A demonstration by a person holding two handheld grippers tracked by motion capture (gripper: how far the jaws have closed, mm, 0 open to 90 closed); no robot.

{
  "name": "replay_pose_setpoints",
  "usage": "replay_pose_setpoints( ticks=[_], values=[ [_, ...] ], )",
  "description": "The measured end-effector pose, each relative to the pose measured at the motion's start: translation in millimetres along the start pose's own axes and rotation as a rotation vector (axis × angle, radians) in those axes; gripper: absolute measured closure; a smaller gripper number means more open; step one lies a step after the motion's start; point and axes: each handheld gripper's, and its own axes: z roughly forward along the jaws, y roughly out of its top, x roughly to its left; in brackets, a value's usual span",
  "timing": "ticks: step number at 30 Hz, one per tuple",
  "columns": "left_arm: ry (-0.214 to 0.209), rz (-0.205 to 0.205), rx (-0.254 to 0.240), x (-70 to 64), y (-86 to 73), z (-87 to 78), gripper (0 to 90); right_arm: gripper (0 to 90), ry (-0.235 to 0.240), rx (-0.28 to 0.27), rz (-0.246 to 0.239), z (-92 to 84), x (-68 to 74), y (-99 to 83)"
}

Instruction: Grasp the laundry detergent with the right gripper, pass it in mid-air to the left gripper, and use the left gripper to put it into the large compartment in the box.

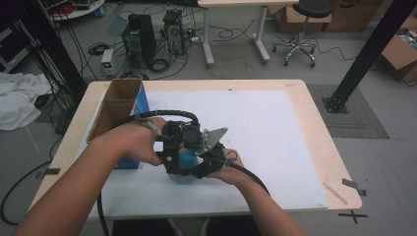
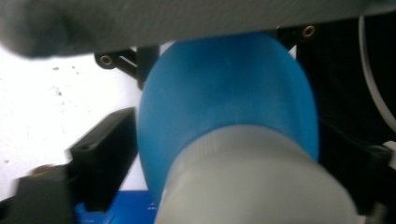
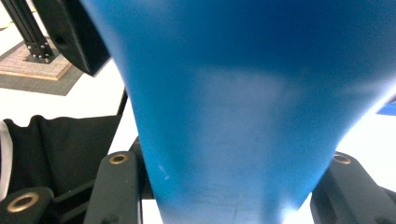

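Overhead, white mat (image 1: 265,137) on wooden table (image 1: 319,147), cluttered grey floor (image 1: 236,64).

Box: open cardboard box (image 1: 119,102) at the table's (image 1: 314,123) left edge
Floor: two PC towers (image 1: 139,37), black stool (image 1: 301,29), tangled cables

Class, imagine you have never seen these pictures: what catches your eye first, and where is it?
First, the blue object near the table's front edge, with the left tool and right tool pressed together around it. Each gripper view has its black jaws either side of it. Next, the open cardboard box at the table's left edge.
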Motion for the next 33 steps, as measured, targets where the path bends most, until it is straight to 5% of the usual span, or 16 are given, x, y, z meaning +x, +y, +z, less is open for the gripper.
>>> replay_pose_setpoints(
  ticks=[10,11,17,19,33],
  values=[
    [0.009,0.003,0.004,-0.7,-0.3,-0.1,19.7,46.7,0.012,-0.011,0.030,0.0,2.5,1.9],
    [0.010,0.002,0.005,-0.9,-0.4,-0.2,20.2,46.6,-0.001,-0.002,0.002,0.1,0.3,1.2],
    [0.012,0.003,0.010,-1.0,-1.4,0.5,26.3,46.7,-0.005,-0.003,0.004,-0.5,0.1,1.3],
    [0.013,0.000,0.009,-0.5,-2.0,-0.1,27.2,46.6,0.013,-0.014,0.036,-1.2,2.1,2.1],
    [0.031,0.002,0.002,0.3,-2.1,-0.7,34.3,46.7,-0.009,-0.011,0.018,-1.8,-2.0,1.4]
  ],
)
